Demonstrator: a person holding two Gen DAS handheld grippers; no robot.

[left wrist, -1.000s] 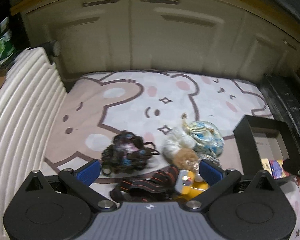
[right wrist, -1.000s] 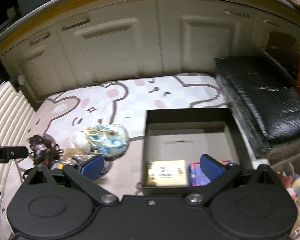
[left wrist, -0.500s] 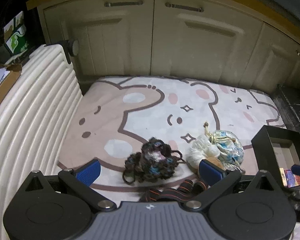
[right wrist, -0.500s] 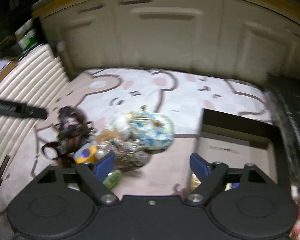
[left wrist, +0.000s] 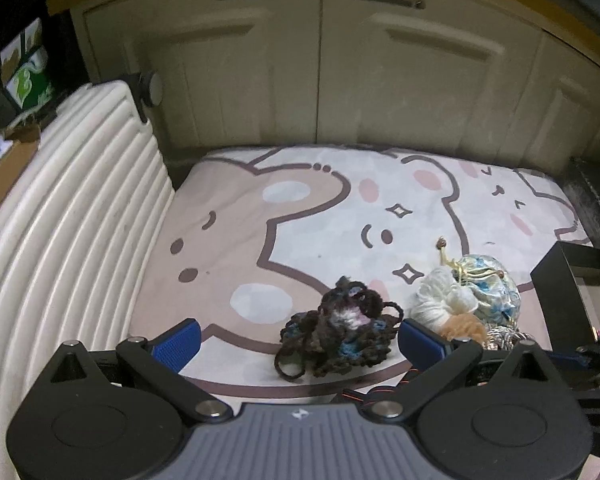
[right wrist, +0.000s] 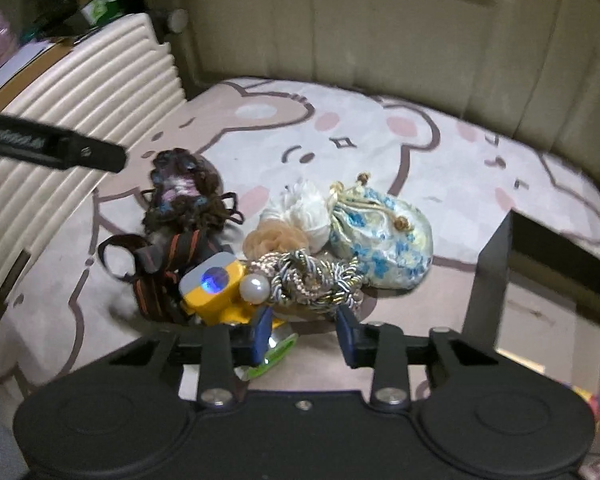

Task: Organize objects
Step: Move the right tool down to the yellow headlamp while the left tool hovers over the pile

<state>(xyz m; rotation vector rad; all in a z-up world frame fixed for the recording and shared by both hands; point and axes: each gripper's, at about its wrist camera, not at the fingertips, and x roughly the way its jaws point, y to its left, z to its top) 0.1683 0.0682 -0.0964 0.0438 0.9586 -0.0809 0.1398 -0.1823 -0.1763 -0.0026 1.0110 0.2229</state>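
Note:
A pile of small things lies on the cartoon mat (right wrist: 372, 136): a dark crocheted pouch (right wrist: 184, 190), a striped strap (right wrist: 172, 264), a yellow and grey gadget (right wrist: 214, 286), a braided gold cord with a pearl (right wrist: 308, 280), a white and tan scrunchie (right wrist: 300, 216) and a blue floral drawstring bag (right wrist: 384, 232). My right gripper (right wrist: 304, 334) is half closed right in front of the cord, holding nothing. My left gripper (left wrist: 300, 340) is wide open above the mat, with the dark pouch (left wrist: 336, 336) between its fingers' line of sight. The floral bag (left wrist: 488, 292) lies to its right.
A black open box (right wrist: 540, 276) stands at the right of the pile, also showing in the left wrist view (left wrist: 572, 280). A ribbed white suitcase (left wrist: 60, 216) lies along the left. Cream cabinet doors (left wrist: 340, 72) close off the back. A black padded block (left wrist: 596, 196) sits at far right.
My right gripper has swung left from over the box to the pile, dropped close to the cord, and its jaws have narrowed. My left gripper has pulled back and left.

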